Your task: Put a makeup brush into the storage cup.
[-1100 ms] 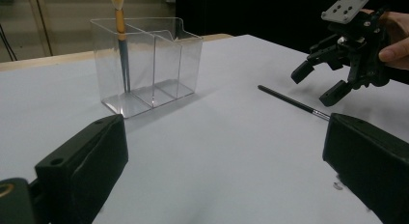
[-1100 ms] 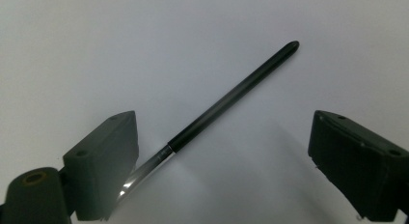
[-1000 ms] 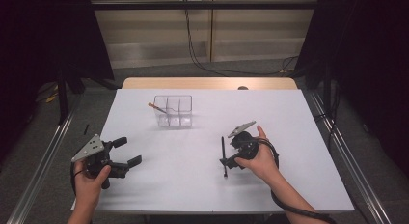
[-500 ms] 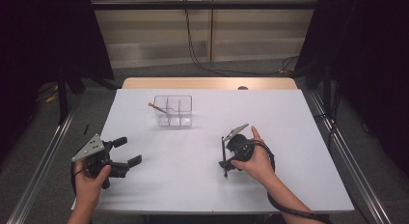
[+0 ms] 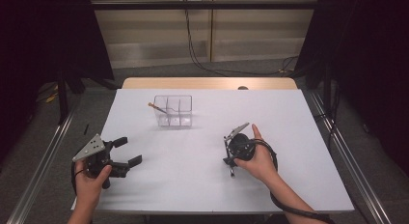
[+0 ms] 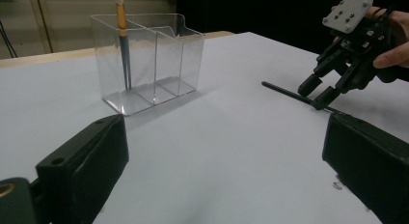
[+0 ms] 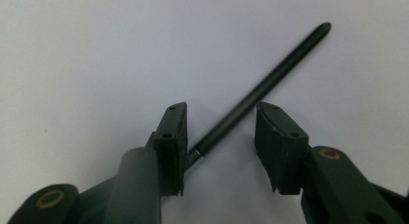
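I see the right hand-held gripper [image 5: 232, 162] pointed down at the worktop [image 5: 289, 118], jaws narrowed, having just been closing around a black pen [image 7: 260, 93] lying flat between them; one pad touches it, the other stands clear. My left hand-held gripper [image 5: 124, 151] is wide and empty, with the clear organiser [image 6: 149, 60] ahead of it.
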`<state>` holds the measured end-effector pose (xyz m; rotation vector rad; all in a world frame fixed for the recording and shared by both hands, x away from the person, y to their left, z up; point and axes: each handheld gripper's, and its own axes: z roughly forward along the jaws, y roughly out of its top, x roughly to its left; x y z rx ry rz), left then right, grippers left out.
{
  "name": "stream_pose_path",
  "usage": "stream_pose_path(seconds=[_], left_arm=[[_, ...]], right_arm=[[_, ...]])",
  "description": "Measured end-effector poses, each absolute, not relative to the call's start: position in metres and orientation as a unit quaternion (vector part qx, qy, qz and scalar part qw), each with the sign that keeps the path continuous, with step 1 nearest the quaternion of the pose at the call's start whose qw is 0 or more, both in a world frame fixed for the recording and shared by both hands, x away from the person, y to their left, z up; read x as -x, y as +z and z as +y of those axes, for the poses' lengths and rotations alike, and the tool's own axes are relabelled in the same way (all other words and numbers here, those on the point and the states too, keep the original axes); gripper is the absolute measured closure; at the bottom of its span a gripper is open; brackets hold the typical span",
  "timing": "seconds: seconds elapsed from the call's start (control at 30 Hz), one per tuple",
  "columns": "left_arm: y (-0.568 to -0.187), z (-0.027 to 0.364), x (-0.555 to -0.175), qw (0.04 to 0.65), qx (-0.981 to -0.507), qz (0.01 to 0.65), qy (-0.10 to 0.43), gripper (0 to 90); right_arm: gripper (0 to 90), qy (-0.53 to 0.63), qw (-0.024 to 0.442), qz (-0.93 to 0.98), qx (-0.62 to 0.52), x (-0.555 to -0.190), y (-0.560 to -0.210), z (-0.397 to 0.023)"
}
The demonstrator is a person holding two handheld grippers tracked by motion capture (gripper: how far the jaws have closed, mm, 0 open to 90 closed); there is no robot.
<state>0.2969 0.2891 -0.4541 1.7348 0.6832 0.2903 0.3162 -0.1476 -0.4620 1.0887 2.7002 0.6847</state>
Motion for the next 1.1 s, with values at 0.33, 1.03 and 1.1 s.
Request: stream_pose_path(seconds=[0.33, 1.03, 1.1], left_arm=[[-0.4542, 0.2888, -0.2972, 0.586, -0.746, 0.291, 0.125, 2.4], [-0.4544, 0.2870, -0.2978, 0.585, -0.746, 0.291, 0.125, 2.4], [-0.4546, 0.2865, -0.2980, 0.584, -0.747, 0.292, 0.126, 2.4]], right_arm=[[78.2, 0.214, 0.051, 0.902, -0.372, -0.3190, -0.4576, -0.1538], [82.5, 0.167, 0.033, 0.903, -0.394, -0.3229, -0.4545, -0.1526], [82.5, 0.161, 0.034, 0.905, -0.391, -0.3236, -0.4542, -0.1513]])
